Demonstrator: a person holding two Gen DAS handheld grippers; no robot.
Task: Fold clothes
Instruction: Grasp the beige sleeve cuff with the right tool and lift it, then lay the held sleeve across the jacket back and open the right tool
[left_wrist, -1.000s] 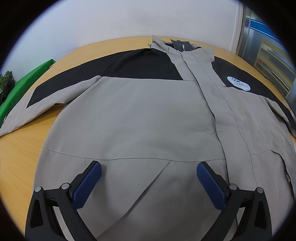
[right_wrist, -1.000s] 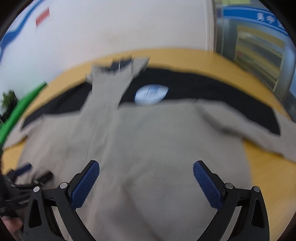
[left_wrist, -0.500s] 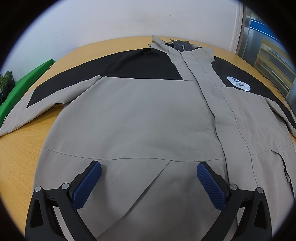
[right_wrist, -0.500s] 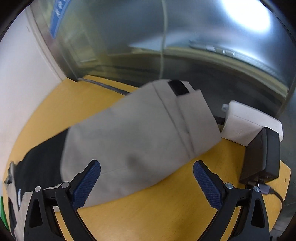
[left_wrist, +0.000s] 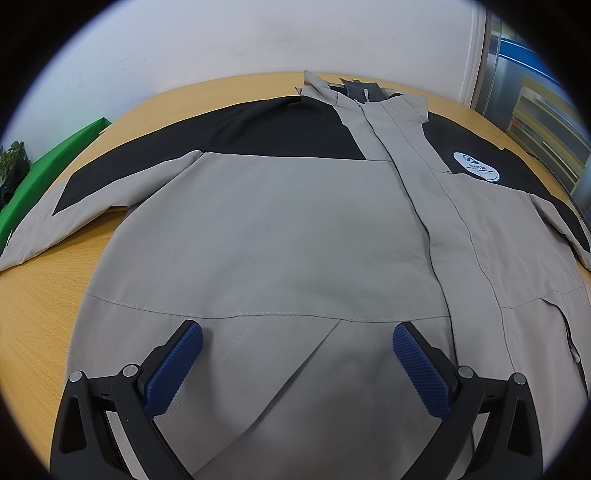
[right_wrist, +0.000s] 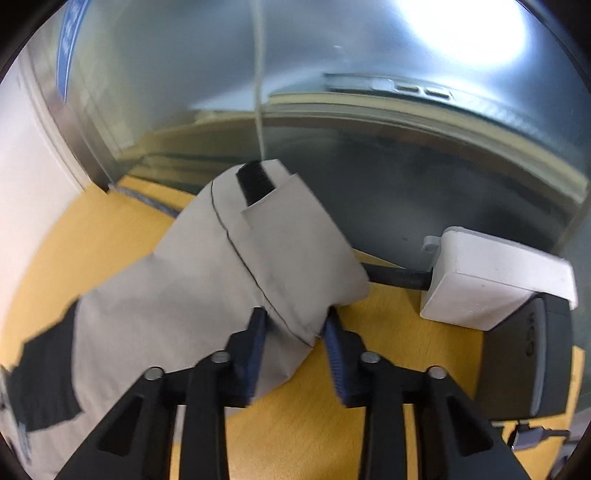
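Observation:
A grey and black jacket (left_wrist: 295, 229) lies front up, spread flat on the wooden table (left_wrist: 33, 295), sleeves out to both sides. My left gripper (left_wrist: 297, 354) is open and empty, low over the jacket's hem. In the right wrist view my right gripper (right_wrist: 295, 328) has its jaws closed on the edge of the jacket's right sleeve cuff (right_wrist: 280, 251), which has a black strap at its end. The sleeve lies on the table near its far edge.
A white box (right_wrist: 495, 273) and a black device (right_wrist: 528, 354) with a cable stand on the table right of the cuff. A metal wall (right_wrist: 369, 147) rises behind. A green object (left_wrist: 44, 173) lies off the table's left edge.
My right gripper swung from over the jacket body to the right sleeve end, then moved in and closed on the cuff. The left gripper has not moved.

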